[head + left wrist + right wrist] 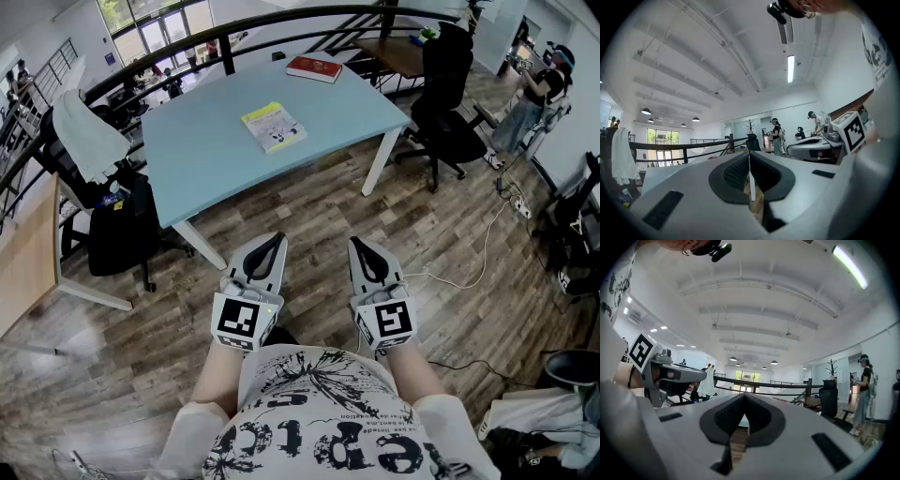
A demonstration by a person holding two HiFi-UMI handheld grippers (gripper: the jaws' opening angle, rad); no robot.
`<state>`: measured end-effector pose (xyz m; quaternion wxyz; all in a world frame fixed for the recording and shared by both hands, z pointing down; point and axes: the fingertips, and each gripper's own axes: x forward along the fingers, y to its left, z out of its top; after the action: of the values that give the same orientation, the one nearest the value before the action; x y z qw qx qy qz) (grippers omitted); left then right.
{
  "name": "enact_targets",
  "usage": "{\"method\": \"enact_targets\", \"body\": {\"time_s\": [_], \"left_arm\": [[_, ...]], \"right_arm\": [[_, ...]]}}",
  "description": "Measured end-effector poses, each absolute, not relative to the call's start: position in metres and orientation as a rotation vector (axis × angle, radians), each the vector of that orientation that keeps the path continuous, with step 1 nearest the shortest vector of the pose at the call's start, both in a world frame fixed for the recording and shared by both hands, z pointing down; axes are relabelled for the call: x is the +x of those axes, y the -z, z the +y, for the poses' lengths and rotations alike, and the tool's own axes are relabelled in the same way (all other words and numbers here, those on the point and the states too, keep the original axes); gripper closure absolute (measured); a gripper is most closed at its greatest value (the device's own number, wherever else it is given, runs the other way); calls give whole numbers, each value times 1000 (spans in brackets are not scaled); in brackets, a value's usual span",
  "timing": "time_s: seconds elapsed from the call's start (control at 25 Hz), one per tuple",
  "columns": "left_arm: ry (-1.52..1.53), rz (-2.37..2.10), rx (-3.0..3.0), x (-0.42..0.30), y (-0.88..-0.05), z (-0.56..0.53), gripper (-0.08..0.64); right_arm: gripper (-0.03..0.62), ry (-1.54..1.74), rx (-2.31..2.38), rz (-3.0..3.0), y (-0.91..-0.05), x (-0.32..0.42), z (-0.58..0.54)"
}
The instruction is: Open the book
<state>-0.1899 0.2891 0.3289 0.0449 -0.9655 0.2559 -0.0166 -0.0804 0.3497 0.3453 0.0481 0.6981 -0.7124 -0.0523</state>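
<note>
A closed book with a yellow and white cover [273, 127] lies on the light blue table [216, 159], near its middle. A second, red book [314, 68] rests at the table's far edge. My left gripper [277, 239] [750, 157] and right gripper [359, 243] [744, 397] are held side by side close to my body, over the wooden floor. Both stop well short of the table's near edge. Each points level toward the table. The jaws of both are shut with nothing between them.
A black chair with a white cloth [89, 136] over it stands left of the table, beside a wooden desk [23, 262]. Another black office chair [450, 112] stands to the right. A cable [469, 267] crosses the floor. A person [530, 103] stands far right, a bin [572, 367] lower right.
</note>
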Motion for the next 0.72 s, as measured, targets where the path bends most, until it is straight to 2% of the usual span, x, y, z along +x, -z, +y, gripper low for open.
{"method": "enact_targets", "body": {"time_s": [0.72], "left_arm": [[118, 768, -2982, -160, -358, 270, 540]], "right_arm": [[581, 114, 2172, -2113, -371, -48, 335]]}}
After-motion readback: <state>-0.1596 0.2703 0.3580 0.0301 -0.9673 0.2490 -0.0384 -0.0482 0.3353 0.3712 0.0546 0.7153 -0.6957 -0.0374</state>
